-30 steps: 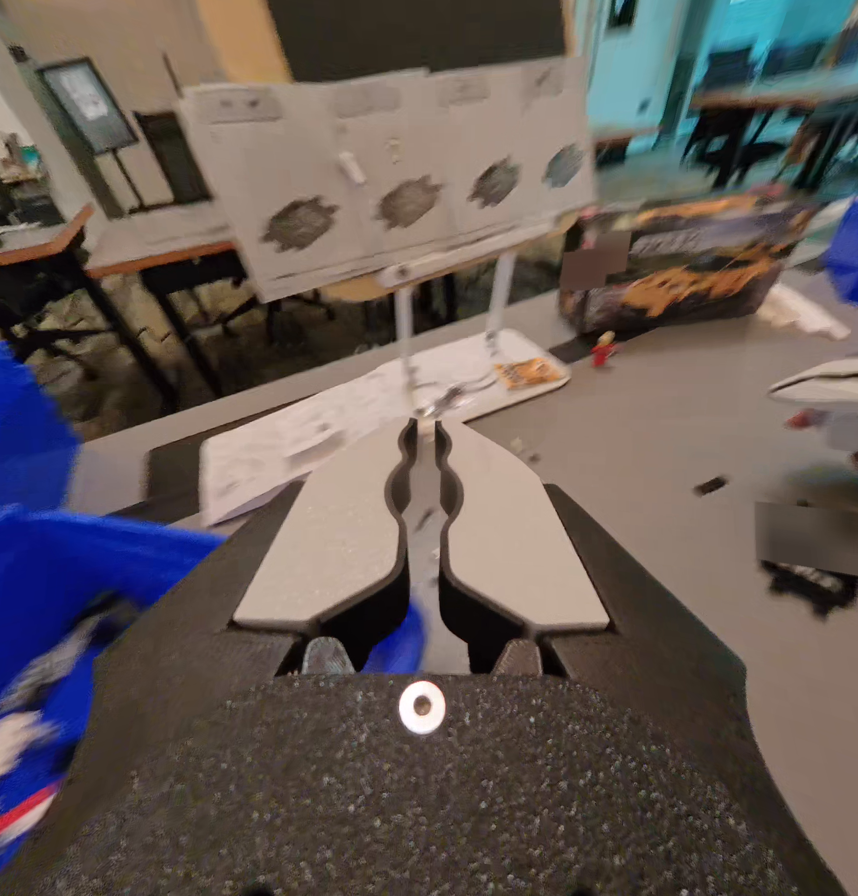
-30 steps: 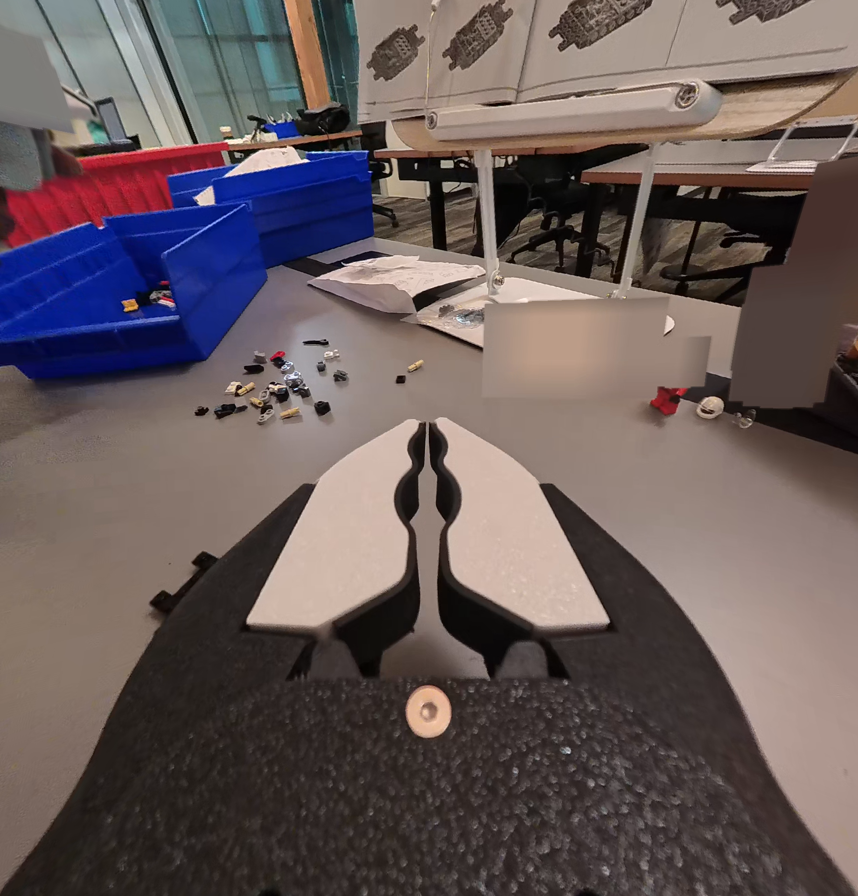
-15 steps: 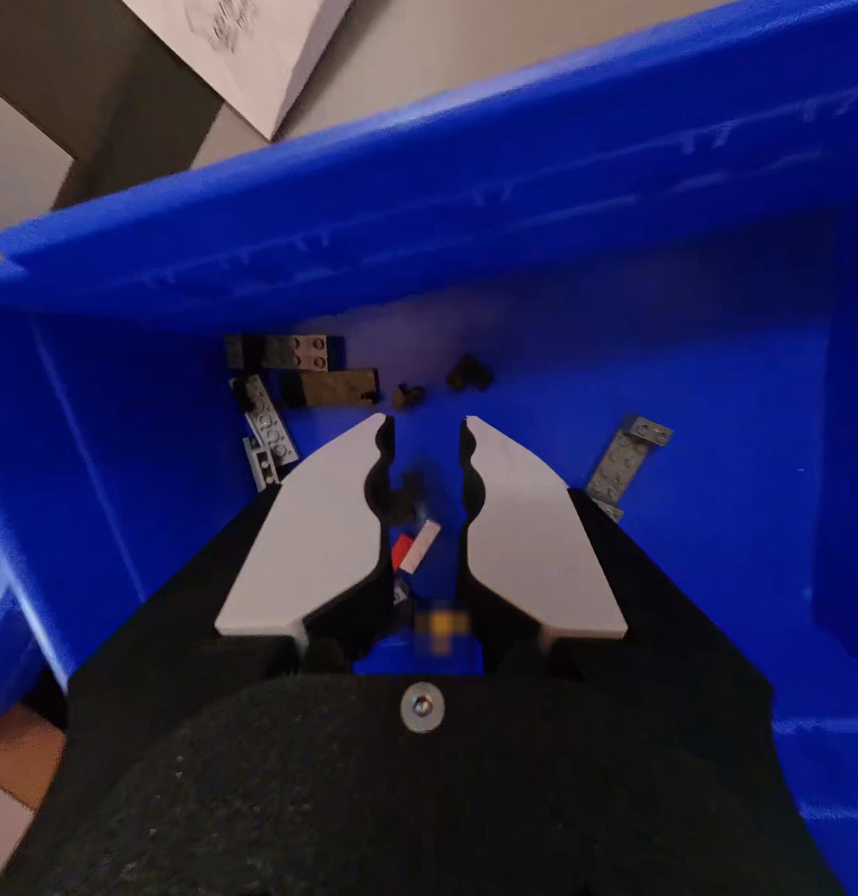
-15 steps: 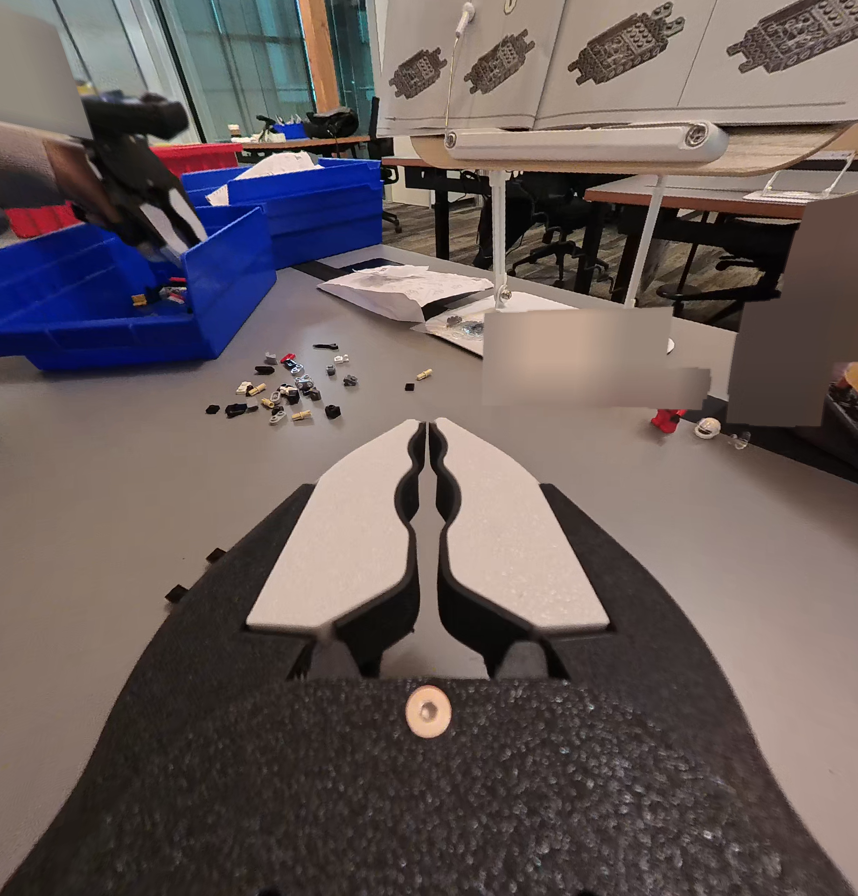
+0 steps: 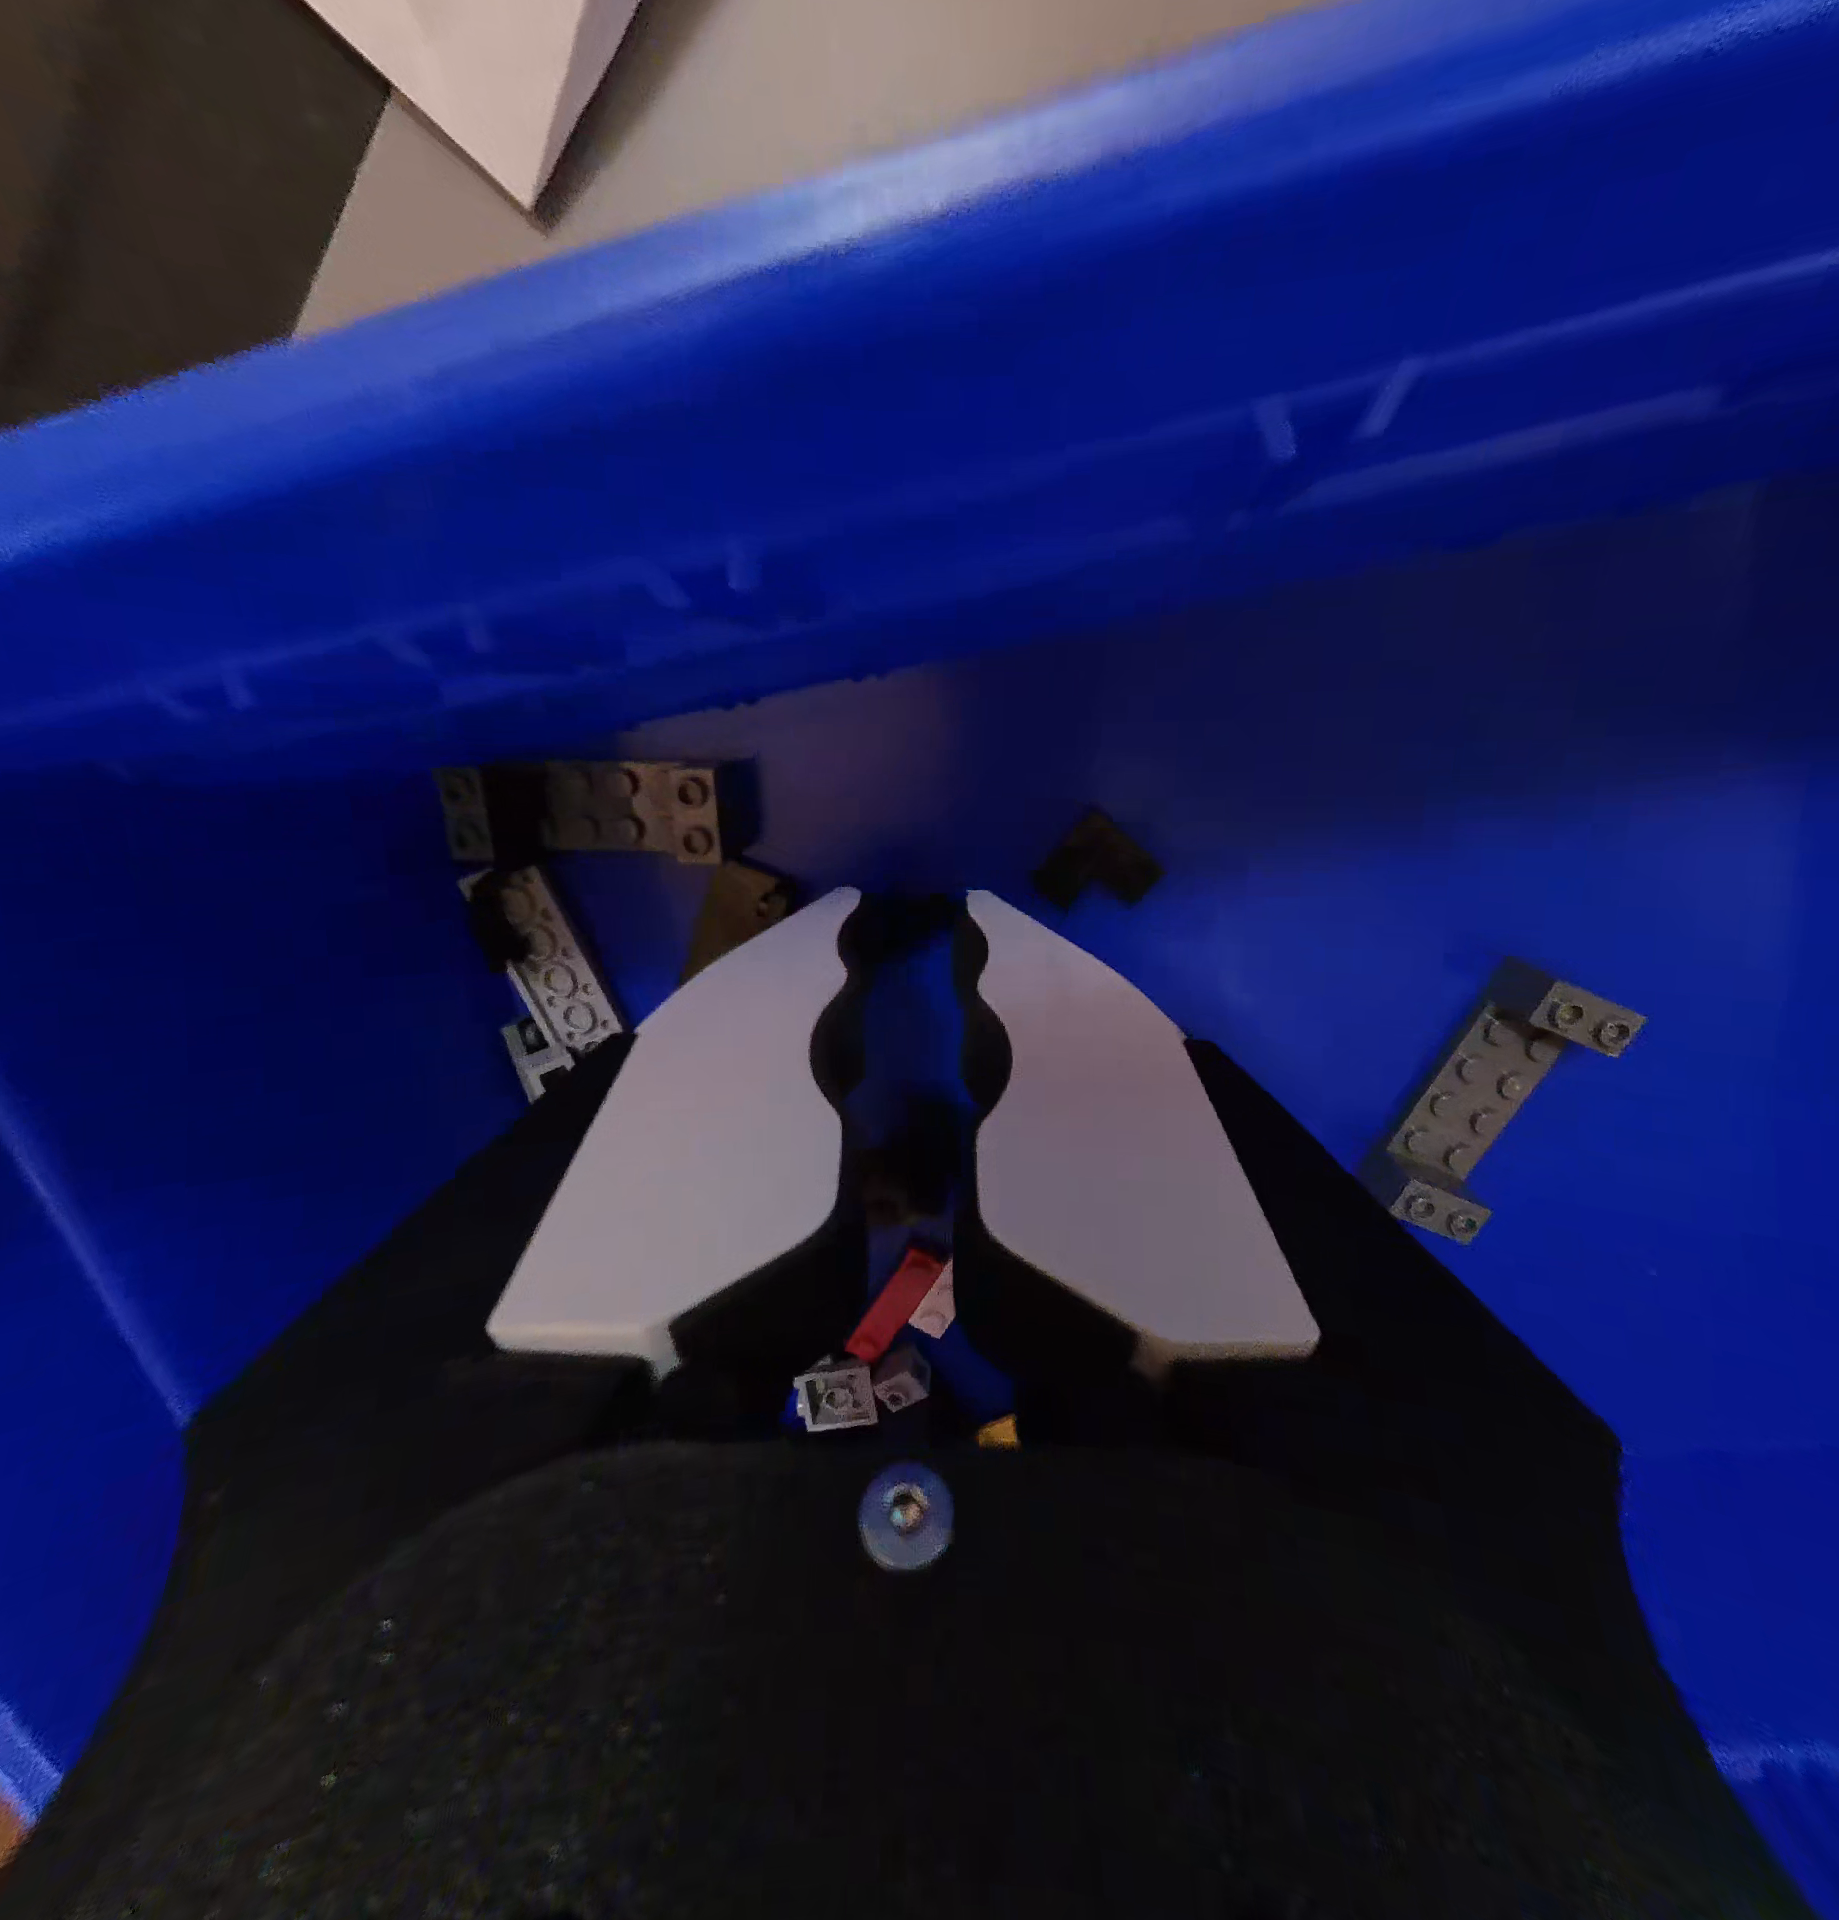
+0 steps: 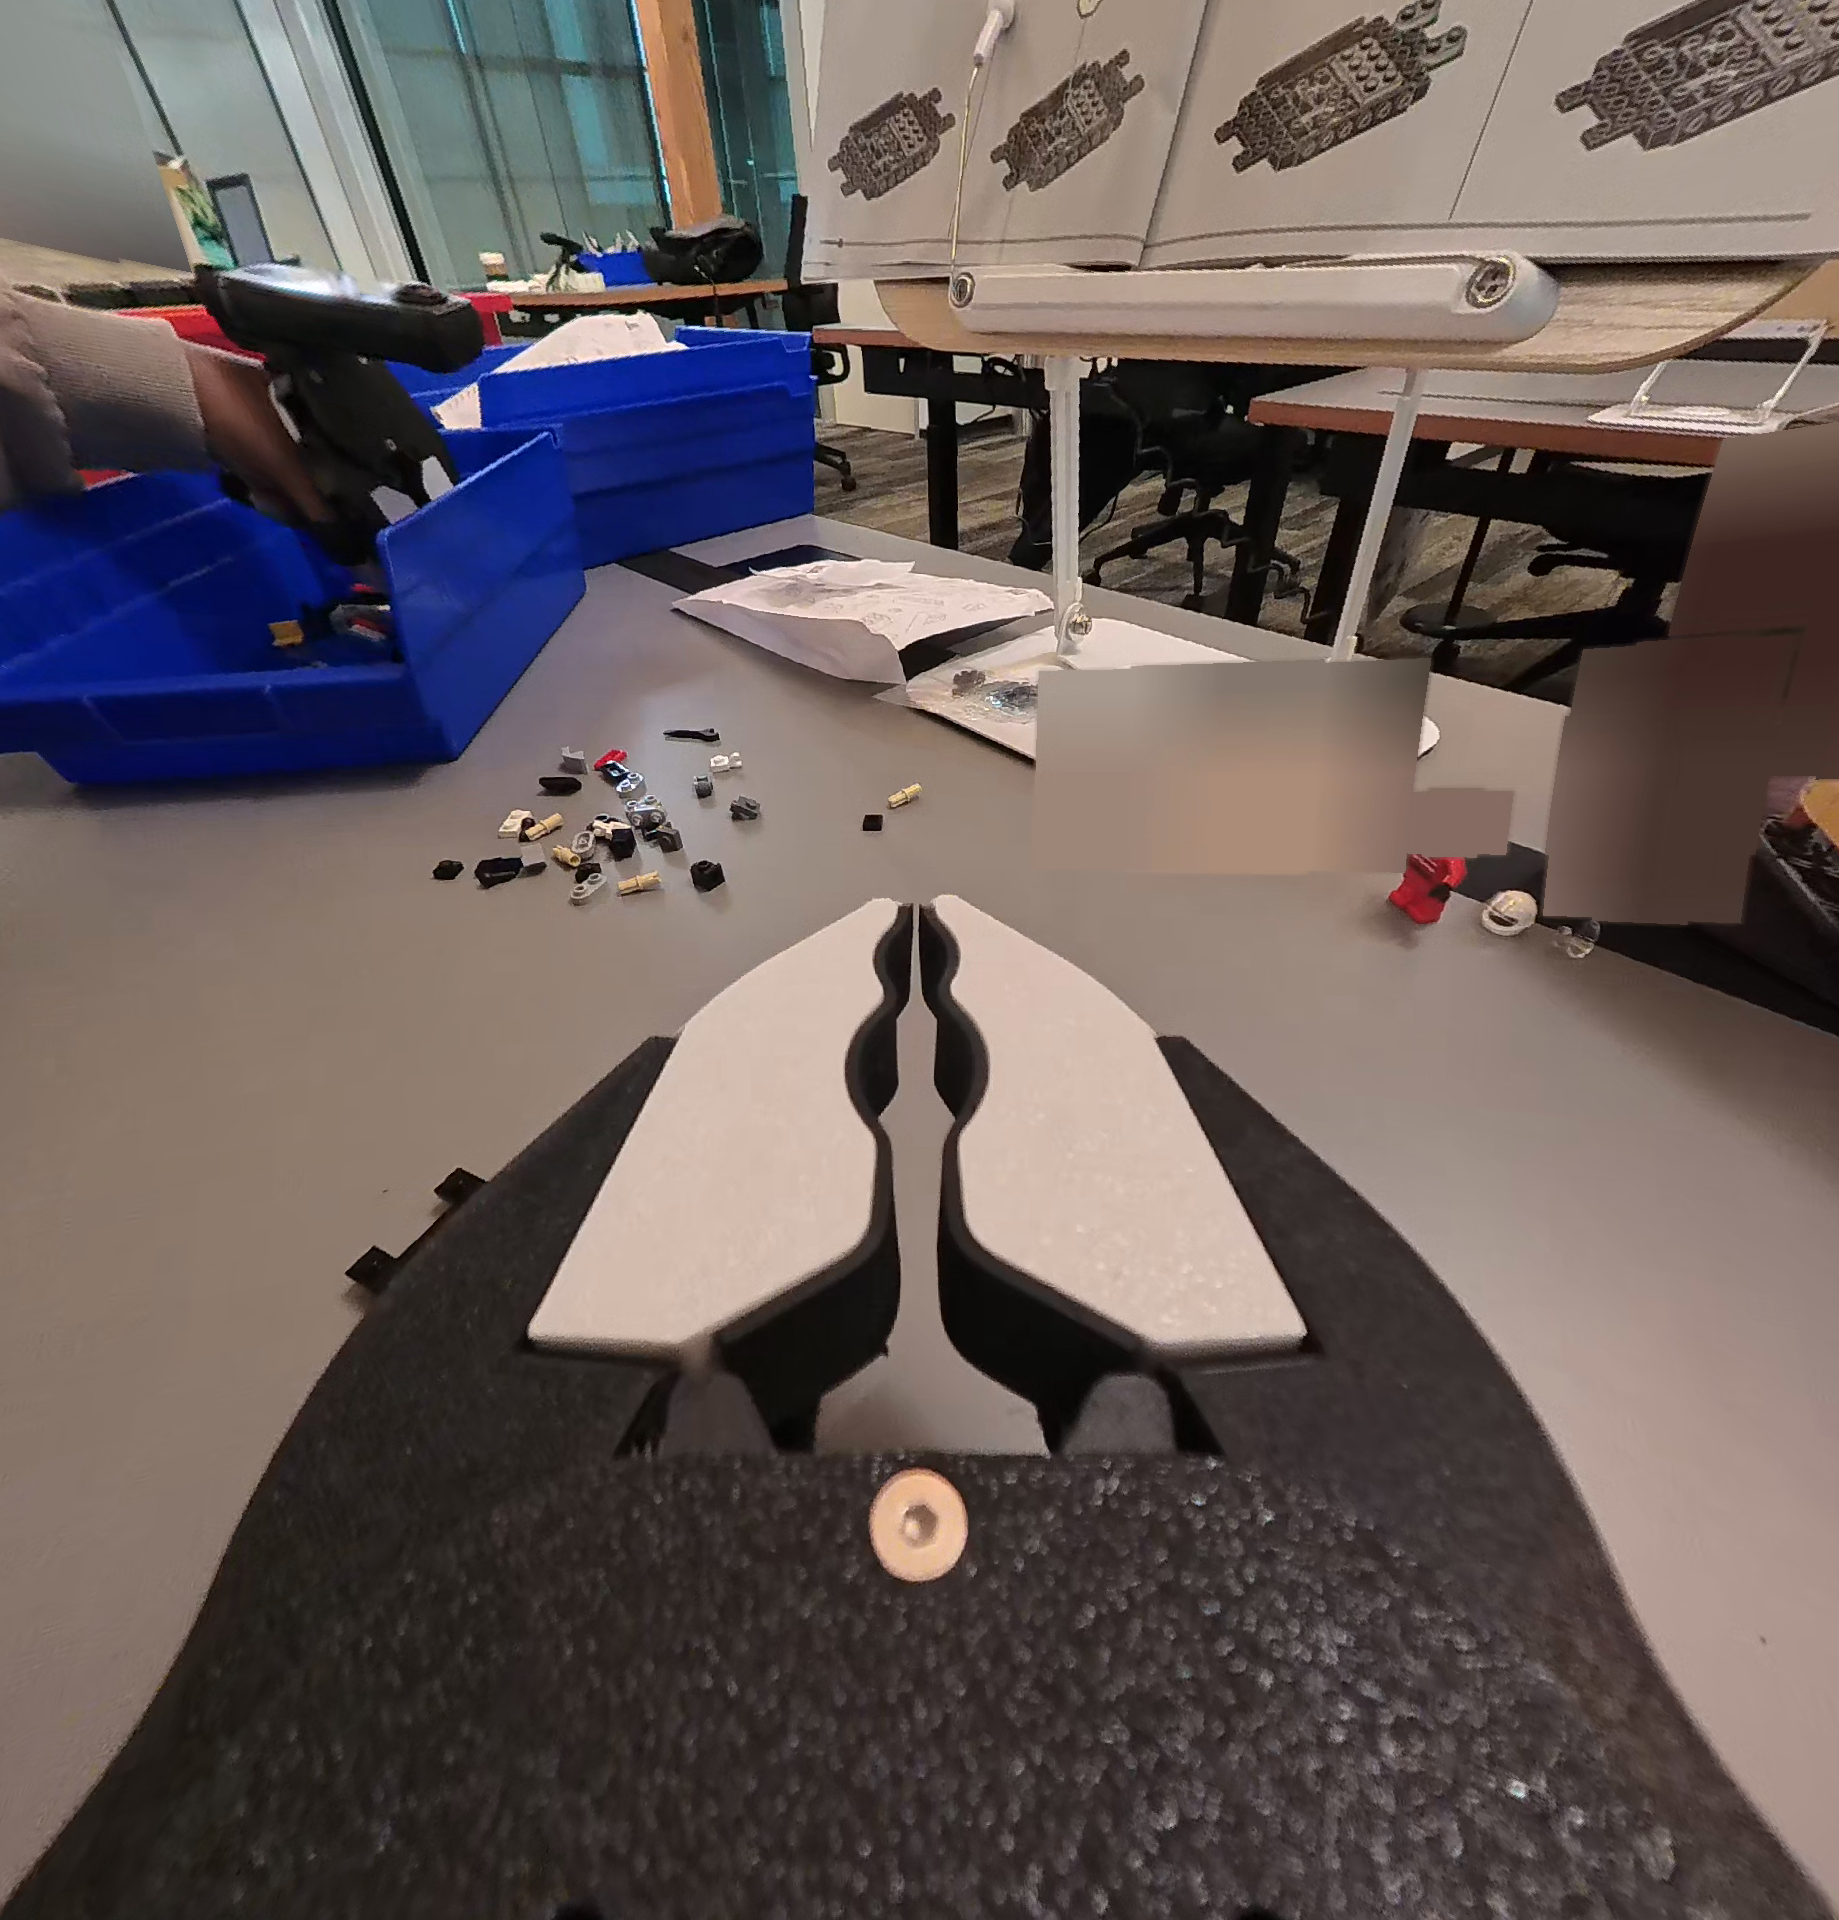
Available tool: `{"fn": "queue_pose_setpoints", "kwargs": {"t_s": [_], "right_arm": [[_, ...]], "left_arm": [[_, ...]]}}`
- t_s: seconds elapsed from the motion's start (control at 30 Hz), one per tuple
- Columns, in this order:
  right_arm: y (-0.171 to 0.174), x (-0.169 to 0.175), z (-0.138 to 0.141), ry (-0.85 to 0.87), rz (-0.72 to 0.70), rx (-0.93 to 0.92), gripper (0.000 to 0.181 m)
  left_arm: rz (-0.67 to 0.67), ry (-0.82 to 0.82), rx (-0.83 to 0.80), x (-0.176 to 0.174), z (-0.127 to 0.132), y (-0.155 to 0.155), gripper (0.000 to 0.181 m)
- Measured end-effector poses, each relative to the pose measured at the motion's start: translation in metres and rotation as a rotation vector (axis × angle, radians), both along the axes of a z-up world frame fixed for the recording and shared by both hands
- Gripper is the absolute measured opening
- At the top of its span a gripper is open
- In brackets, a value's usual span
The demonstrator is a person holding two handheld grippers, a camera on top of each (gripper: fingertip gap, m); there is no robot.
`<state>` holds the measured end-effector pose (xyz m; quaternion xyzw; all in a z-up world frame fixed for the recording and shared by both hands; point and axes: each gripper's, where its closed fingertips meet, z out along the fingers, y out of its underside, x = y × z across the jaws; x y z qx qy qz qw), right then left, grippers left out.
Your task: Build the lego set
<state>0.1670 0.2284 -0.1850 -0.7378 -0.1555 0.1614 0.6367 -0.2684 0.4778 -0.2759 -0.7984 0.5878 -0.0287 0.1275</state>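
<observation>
**Left gripper over a small black piece in the bin**

The left gripper (image 5: pixel 910 914), jaws parted, straddled a black piece (image 5: pixel 902 916) at its tips, twelve o'clock, inside the blue bin (image 5: pixel 894 436); its long axis was unclear. The right gripper (image 6: pixel 915 912), closed and empty, idled well apart.

- Blue bin (image 5: pixel 894 436): smooth moulded plastic with a soft sheen.
- Left gripper (image 5: pixel 910 914): matt pale-grey finger plates on a black, grainy plastic body.
- Right gripper (image 6: pixel 916 912): the same pale plates; black shell coarsely pebbled, with a shiny metal screw (image 6: pixel 917 1525).
- Table (image 6: pixel 219 1039): smooth, matt grey top.
- Loose lego pieces (image 6: pixel 614 821): small glossy plastic.
- Instruction sheets (image 6: pixel 1310 114): matt printed paper.
- Far sleeve (image 6: pixel 53 384): ribbed knit cloth.
</observation>
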Motion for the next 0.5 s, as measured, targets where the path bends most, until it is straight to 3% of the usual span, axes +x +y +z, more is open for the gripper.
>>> {"fn": "queue_pose_setpoints", "kwargs": {"t_s": [0.1,0.23,0.5], "right_arm": [[-0.001,-0.001,0.002,-0.001,0.001,0.007,0.001],[-0.003,-0.004,0.008,-0.005,0.013,0.025,0.001],[-0.012,-0.023,0.027,0.004,0.069,0.077,0.001]], "left_arm": [[-0.019,-0.018,0.089,0.002,0.015,-0.001,0.014],[-0.054,-0.172,0.312,0.026,0.071,-0.014,0.013],[-0.163,-0.407,0.801,0.082,0.170,-0.085,0.013]]}}
